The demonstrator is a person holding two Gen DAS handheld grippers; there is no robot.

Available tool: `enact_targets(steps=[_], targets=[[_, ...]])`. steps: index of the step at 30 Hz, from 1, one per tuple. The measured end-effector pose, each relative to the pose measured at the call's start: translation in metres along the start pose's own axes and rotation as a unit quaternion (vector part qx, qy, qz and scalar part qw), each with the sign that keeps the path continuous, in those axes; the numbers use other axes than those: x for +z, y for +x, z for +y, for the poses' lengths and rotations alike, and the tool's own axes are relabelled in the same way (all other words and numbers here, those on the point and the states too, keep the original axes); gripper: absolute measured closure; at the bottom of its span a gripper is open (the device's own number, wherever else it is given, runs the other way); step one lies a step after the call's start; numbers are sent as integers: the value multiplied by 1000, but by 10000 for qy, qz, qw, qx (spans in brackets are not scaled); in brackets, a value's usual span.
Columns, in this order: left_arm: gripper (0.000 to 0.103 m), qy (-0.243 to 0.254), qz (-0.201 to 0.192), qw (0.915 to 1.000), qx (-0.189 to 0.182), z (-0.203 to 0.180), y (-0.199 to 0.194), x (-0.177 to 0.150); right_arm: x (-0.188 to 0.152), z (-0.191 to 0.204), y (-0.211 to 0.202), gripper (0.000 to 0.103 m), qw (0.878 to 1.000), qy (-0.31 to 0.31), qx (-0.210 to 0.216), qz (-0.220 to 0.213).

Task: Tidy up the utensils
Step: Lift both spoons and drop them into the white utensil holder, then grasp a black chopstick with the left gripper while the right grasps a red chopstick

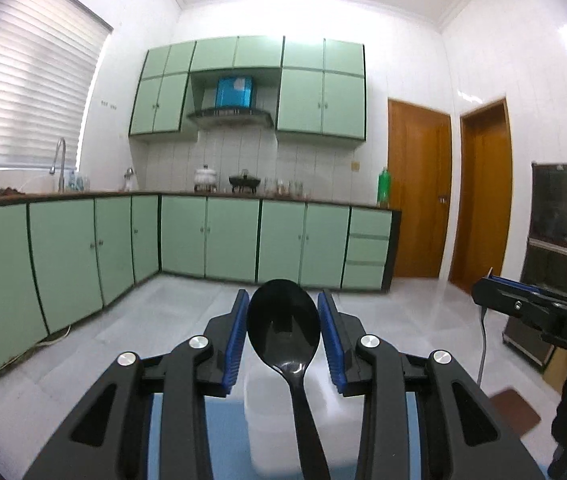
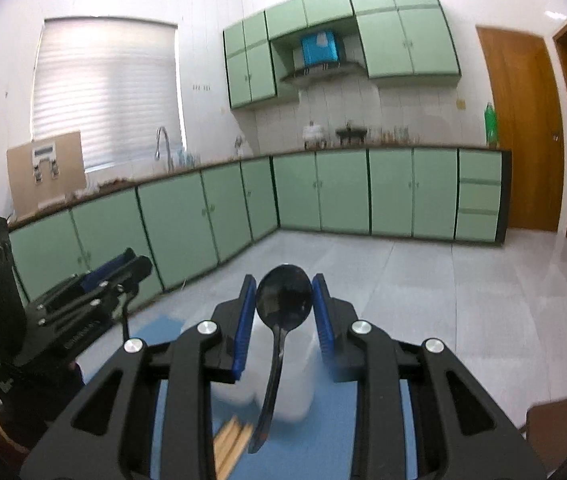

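1. I am holding a glossy black plastic spoon (image 1: 283, 330) in the left gripper (image 1: 283, 328), jaws pinching its bowl edgewise, handle hanging back toward me.
2. The right gripper (image 2: 283, 312) is pinching a second, smaller black plastic spoon (image 2: 282, 300) likewise; I judge both are being carried for sorting.
3. Below, a blue-topped bench (image 2: 335, 432) is carrying a blurred white plastic container (image 2: 291, 384) and pale wooden sticks (image 2: 231, 440).
4. Beyond are mint-green kitchen cabinets (image 1: 235, 236), a grey tiled floor (image 2: 423, 280) and brown wooden doors (image 1: 417, 188).

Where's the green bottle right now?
The green bottle stands at the counter's right end, beside the wooden door, in both wrist views.
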State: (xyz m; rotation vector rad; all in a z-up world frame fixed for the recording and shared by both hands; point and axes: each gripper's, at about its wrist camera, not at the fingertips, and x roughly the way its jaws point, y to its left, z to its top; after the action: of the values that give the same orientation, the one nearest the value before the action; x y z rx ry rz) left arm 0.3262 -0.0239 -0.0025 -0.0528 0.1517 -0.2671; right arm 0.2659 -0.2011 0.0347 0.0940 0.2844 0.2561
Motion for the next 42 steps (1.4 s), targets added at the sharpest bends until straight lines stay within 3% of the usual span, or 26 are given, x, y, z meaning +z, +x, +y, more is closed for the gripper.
enact_targets(steps=[3,7,12,19,21,25,29,32,36,42], targets=[[68,13,-124,9999,57,-1,29,17,20,-6,27,76,9998,93,-136,-149],[68,162,-125,9996,203,0,69,16,28,-14,67,76,9992,99,-363,-153],[68,236,140,9994,228,2,94,-3,15,-20,101,76,9986,75,-528,63],[67,49,458,9988,151,12,95,-27,-18,-19,113,75,9979,38,-370,527],[66,21,478,9988,137,15,88,-27,-23,-16,110,74,9977,70,-360,566],[62,32,534,9985,103,16,69,-23,-24,-17,93,57,9972,207,-378,613],[46,-7,741,9972,89,16,39,-20,-32,-14,62,38,9962,288,-339,754],[37,-18,1118,9936,126,13,9,-27,-47,-11,32,27,9941,379,-303,968],[33,3,1845,9828,76,6,-35,-57,-83,1,-7,18,9882,498,-232,1426],[32,30,2888,9573,148,-3,-80,-123,-155,38,-50,17,9741,207,-308,2232]])
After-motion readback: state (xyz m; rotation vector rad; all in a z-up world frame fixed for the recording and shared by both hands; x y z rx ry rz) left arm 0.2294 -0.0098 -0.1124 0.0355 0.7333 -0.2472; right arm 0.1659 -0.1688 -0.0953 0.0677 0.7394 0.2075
